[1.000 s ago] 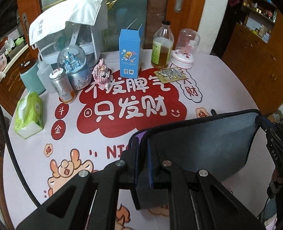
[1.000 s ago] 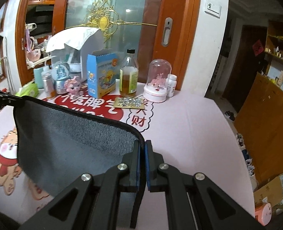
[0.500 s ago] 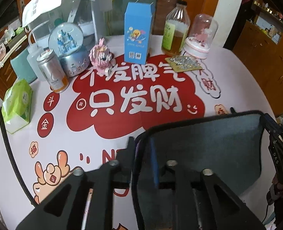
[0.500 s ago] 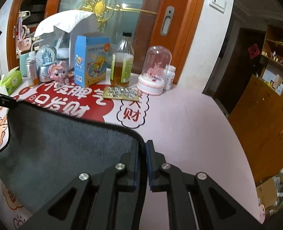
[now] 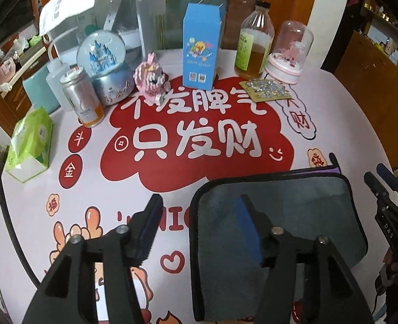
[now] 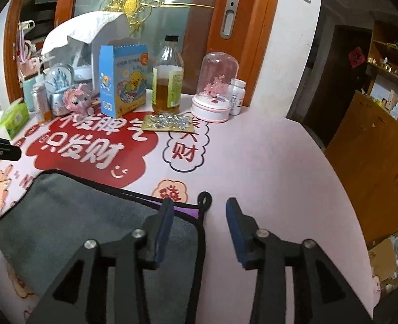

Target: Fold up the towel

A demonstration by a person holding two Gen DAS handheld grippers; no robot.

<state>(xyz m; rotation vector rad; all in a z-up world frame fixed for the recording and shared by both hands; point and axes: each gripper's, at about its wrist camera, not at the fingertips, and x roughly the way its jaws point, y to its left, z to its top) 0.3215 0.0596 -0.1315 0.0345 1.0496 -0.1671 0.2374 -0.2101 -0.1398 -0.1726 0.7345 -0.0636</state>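
A dark grey towel (image 5: 293,216) with a black hem lies folded flat on the printed tablecloth (image 5: 96,189); a purple under-layer shows at its far edge. My left gripper (image 5: 199,226) is open and empty over the towel's left edge, one finger on each side of it. My right gripper (image 6: 199,226) is open and empty over the towel's (image 6: 72,221) right corner, near its black hanging loop (image 6: 204,198). The right gripper also shows in the left wrist view (image 5: 379,178), beside the towel's right edge.
At the back stand a blue carton (image 5: 201,46), an oil bottle (image 5: 252,43), a glass dome (image 5: 290,51), a snow globe (image 5: 104,62), a can (image 5: 82,97), a pink figure (image 5: 151,77), a blister pack (image 5: 266,91). A tissue pack (image 5: 29,145) lies left. The table's edge (image 6: 347,194) curves at right.
Both grippers have lowered the towel's lifted edge onto the table and opened, letting go of it. The towel now lies flat, folded over.
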